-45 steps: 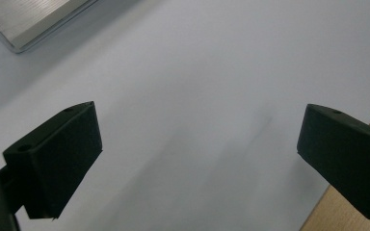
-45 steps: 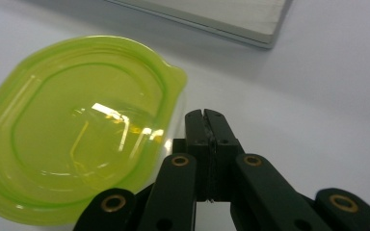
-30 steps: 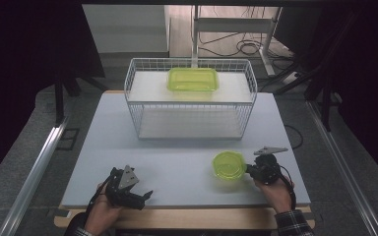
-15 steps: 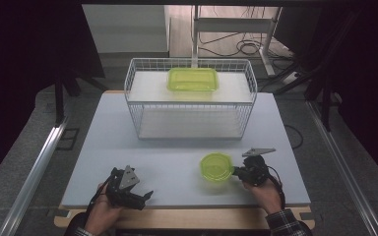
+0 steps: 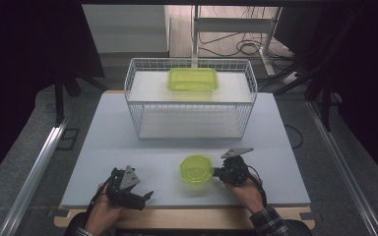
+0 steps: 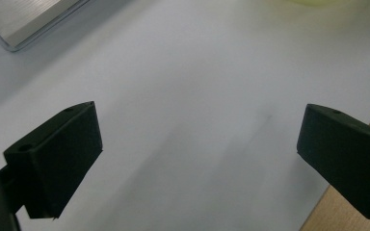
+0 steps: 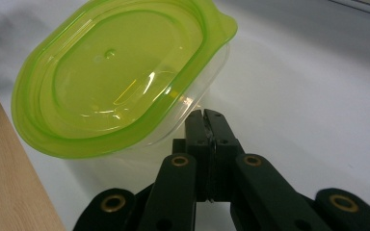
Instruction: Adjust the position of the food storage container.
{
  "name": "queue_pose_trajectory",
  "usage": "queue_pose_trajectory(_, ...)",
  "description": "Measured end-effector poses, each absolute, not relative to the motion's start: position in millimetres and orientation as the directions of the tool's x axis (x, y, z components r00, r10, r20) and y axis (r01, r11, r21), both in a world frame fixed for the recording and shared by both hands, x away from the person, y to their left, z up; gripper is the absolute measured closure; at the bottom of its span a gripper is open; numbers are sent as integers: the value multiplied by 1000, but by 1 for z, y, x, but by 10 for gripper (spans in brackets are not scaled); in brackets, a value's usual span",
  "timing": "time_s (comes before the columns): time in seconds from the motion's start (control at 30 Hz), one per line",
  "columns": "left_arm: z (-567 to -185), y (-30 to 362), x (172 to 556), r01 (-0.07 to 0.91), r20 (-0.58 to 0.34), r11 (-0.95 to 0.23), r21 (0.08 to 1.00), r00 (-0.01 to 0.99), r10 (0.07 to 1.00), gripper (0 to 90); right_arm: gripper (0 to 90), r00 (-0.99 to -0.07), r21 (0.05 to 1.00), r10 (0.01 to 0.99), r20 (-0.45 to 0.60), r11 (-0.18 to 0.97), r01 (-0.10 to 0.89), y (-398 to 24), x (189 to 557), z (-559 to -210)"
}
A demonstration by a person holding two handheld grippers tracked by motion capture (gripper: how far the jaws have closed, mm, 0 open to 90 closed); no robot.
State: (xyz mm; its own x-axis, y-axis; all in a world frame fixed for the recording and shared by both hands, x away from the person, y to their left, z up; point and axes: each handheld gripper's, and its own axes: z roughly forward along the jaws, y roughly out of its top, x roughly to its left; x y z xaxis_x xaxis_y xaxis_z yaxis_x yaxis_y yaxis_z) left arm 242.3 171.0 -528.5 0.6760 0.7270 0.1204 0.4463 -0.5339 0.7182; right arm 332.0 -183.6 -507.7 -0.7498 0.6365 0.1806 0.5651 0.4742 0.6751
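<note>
A small oval clear container with a lime-green lid [image 5: 196, 169] sits on the white table near its front edge. My right gripper [image 5: 216, 172] is shut, its tips against the container's right side. In the right gripper view the closed jaws [image 7: 205, 115] touch the clear wall just under the lid rim of the container [image 7: 115, 77], with nothing between them. My left gripper [image 5: 144, 198] rests at the front left, open and holding nothing. In the left gripper view its jaws [image 6: 197, 154] stand wide apart over bare table.
A white wire basket [image 5: 189, 103] stands at the back middle of the table [image 5: 118, 137]. A larger green-lidded container [image 5: 193, 78] lies on the raised surface inside it. The wooden front edge [image 7: 9, 183] runs just below the small container.
My right gripper has slid left along the front of the table, and the small green-lidded container has moved left with it. The left gripper has stayed where it was.
</note>
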Motion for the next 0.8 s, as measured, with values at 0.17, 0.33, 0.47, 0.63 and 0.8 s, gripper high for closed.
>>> queue_pose_trajectory(0.17,-528,171,242,445,123,-536,718,676,726,16,895,-760,671,629,162,494,553,-178,334,-510)
queue_pose_trajectory(0.33,-528,171,242,446,118,-530,721,674,729,16,890,-751,678,646,136,491,546,-185,335,-508)
queue_pose_trajectory(0.47,-528,171,242,444,120,-528,724,672,731,16,862,-738,694,666,105,483,534,-194,335,-504)
queue_pose_trajectory(0.63,-527,172,242,453,110,-517,726,665,738,17,787,-730,719,679,84,466,516,-207,332,-496)
queue_pose_trajectory(0.8,-525,174,242,470,83,-493,732,657,749,20,669,-739,732,671,61,474,490,-215,327,-492)
